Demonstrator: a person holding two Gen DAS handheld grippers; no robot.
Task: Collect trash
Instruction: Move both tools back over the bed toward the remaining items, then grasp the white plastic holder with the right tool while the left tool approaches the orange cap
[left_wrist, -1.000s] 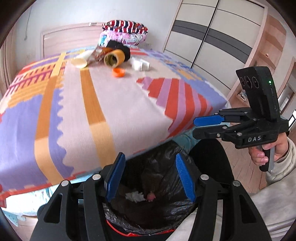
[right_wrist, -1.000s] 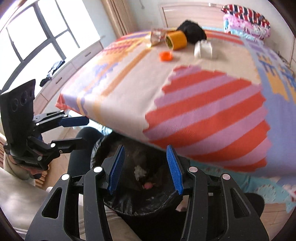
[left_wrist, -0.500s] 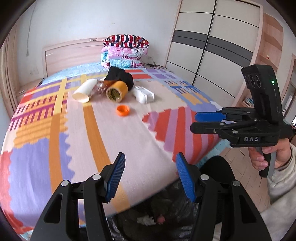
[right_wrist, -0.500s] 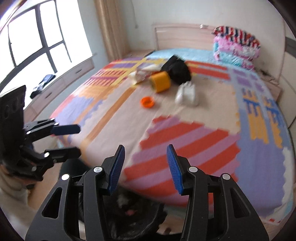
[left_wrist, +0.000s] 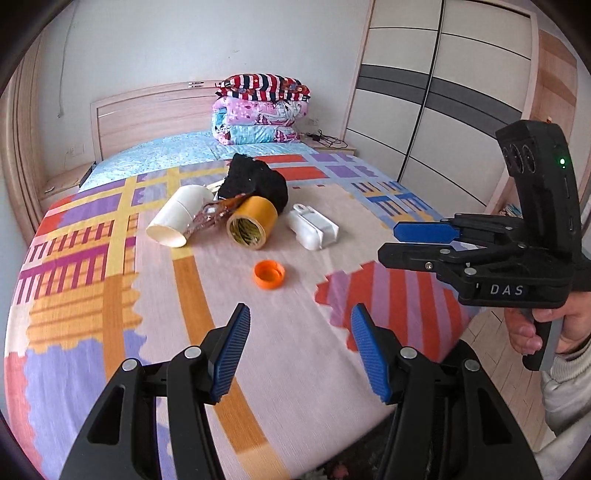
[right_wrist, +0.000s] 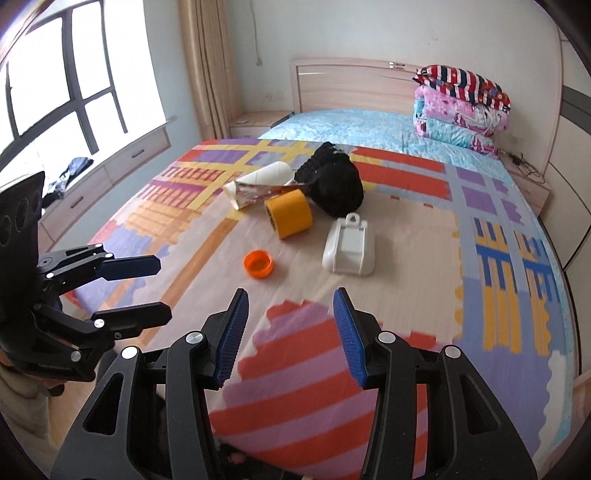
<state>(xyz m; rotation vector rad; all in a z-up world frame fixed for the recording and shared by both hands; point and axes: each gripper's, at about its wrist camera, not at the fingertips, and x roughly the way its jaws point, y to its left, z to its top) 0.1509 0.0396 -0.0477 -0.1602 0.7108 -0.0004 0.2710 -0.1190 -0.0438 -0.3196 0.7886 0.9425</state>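
On the patterned bedspread (left_wrist: 110, 295) lies a cluster of litter: an orange cap (left_wrist: 269, 274) (right_wrist: 258, 263), a yellow tape roll (left_wrist: 252, 222) (right_wrist: 289, 215), a white plastic case (left_wrist: 313, 227) (right_wrist: 350, 246), a white paper cup (left_wrist: 177, 216) (right_wrist: 266, 175), a shiny wrapper (left_wrist: 210, 218) (right_wrist: 255, 194) and a black cloth (left_wrist: 255, 182) (right_wrist: 334, 184). My left gripper (left_wrist: 300, 314) (right_wrist: 164, 291) is open and empty, over the bed's near edge, short of the cap. My right gripper (right_wrist: 291, 297) (left_wrist: 388, 243) is beside it, its jaws opening with nothing between them.
A sliver of the black-bagged bin (right_wrist: 236, 458) shows under the bed's near edge. Folded quilts (left_wrist: 262, 110) are stacked by the headboard. A wardrobe (left_wrist: 443, 110) stands to the right, a window bench with drawers (right_wrist: 110, 166) to the left.
Both grippers rose from over the black-bagged bin and tipped up toward the bed. The bin slid out at the bottom, and the litter now sits nearer the middle of both views.
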